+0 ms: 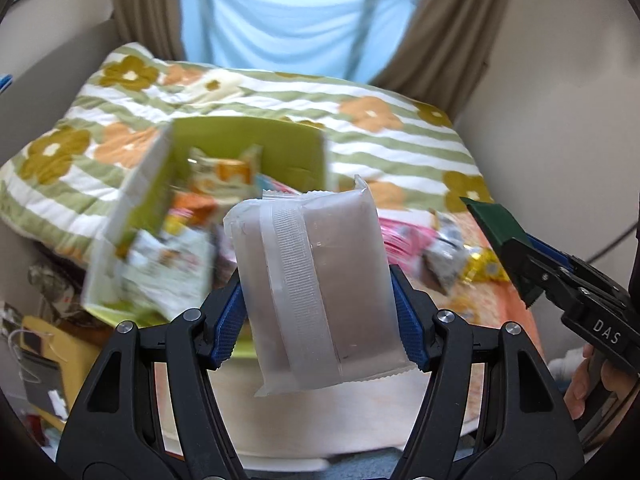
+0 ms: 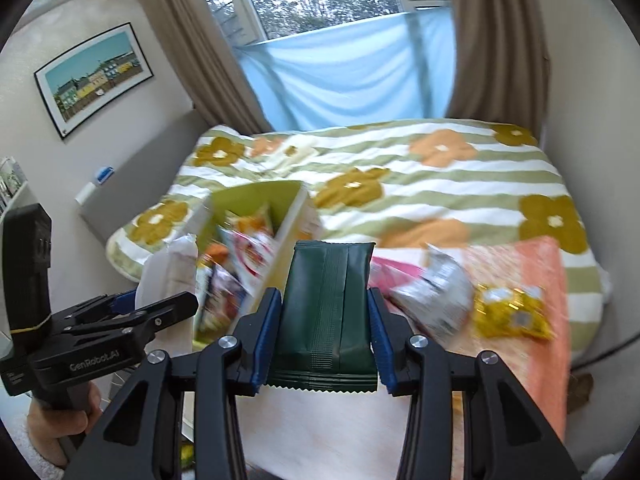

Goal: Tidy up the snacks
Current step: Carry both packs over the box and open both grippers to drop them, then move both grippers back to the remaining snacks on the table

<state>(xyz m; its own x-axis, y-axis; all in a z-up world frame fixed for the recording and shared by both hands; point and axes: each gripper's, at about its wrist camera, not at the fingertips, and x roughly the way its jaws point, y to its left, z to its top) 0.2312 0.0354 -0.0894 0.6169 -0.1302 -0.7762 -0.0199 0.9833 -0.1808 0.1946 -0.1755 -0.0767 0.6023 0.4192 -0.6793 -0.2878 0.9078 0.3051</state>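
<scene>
A flowered quilt (image 2: 440,184) covers the bed, and on it at about eleven o'clock from both tools stands a green box (image 1: 248,140) with its top open, already holding several snack bags. Loose snacks lie at about two o'clock on an orange cloth (image 2: 528,280): a pink packet (image 1: 400,236), a silver bag (image 2: 436,296) and a yellow bag (image 2: 512,312).

The left gripper (image 1: 320,312) pinches a pale frosted packet (image 1: 316,288) across its width, up in the air in front of the box. It looks light and puffy, a soft film with a raised back seam; the sides bulge between the pads, so a hard squeeze could crush what is inside.

The right gripper (image 2: 324,340) clamps a dark green packet (image 2: 326,312), smaller and flatter, near its crimped bottom edge. It seems stiffer and slick, best held mid-body.
</scene>
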